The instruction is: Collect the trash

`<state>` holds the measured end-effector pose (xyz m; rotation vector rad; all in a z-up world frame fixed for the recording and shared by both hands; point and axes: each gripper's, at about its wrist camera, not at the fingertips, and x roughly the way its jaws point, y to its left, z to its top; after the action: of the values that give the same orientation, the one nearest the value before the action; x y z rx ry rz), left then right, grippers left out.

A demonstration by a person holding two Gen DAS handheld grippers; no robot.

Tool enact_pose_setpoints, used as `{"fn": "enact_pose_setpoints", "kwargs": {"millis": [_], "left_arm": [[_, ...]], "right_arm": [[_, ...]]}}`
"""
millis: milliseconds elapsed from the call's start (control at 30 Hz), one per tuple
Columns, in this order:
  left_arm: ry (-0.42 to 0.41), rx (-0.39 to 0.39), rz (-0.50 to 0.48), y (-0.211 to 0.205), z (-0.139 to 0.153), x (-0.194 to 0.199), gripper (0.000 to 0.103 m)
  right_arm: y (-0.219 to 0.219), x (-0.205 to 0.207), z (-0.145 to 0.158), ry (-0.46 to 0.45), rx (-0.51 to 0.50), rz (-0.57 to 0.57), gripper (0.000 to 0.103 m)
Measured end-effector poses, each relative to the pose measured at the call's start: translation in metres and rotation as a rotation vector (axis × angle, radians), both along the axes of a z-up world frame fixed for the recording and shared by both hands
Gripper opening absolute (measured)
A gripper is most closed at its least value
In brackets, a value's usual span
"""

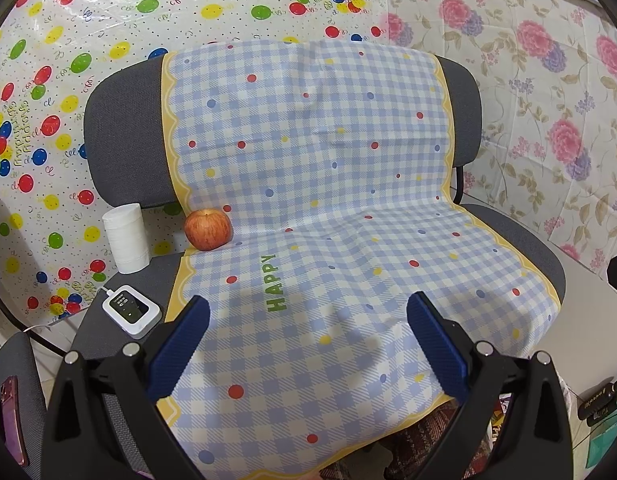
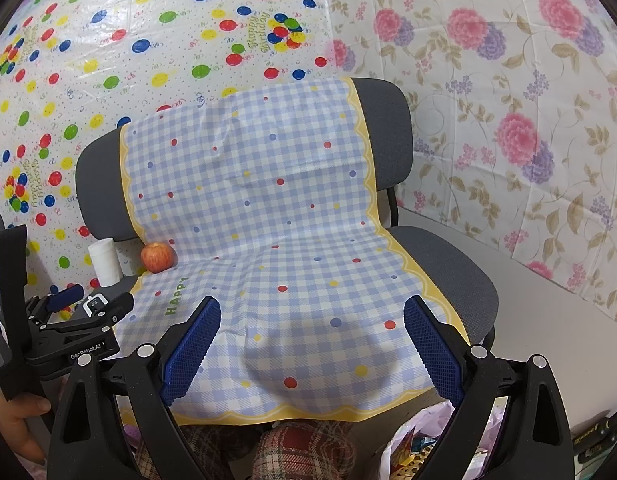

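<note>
A grey chair is draped with a blue checked cloth. A red apple and a white paper roll stand at the seat's back left. My left gripper is open and empty above the seat's front; it also shows at the left of the right wrist view. My right gripper is open and empty above the cloth's front edge. A plastic bag with colourful scraps lies below the seat at the lower right.
A small white device with a cable lies on the seat's left front. A phone lies on another chair at the far left. Balloon-print and floral sheets cover the walls. Dark items lie on the floor at right.
</note>
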<state>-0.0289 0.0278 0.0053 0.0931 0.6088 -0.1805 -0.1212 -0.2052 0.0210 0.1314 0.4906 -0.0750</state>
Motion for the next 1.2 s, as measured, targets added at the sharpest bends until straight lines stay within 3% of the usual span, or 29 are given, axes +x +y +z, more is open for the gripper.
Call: {"fn": "enact_pose_setpoints", "kwargs": {"millis": [1200], "left_arm": [[-0.023,0.027,0.007,-0.0028,-0.0002,-0.0015,0.096]], "right_arm": [[-0.0015,-0.0001,-0.0011,0.007,0.004,0.000,0.092]]}}
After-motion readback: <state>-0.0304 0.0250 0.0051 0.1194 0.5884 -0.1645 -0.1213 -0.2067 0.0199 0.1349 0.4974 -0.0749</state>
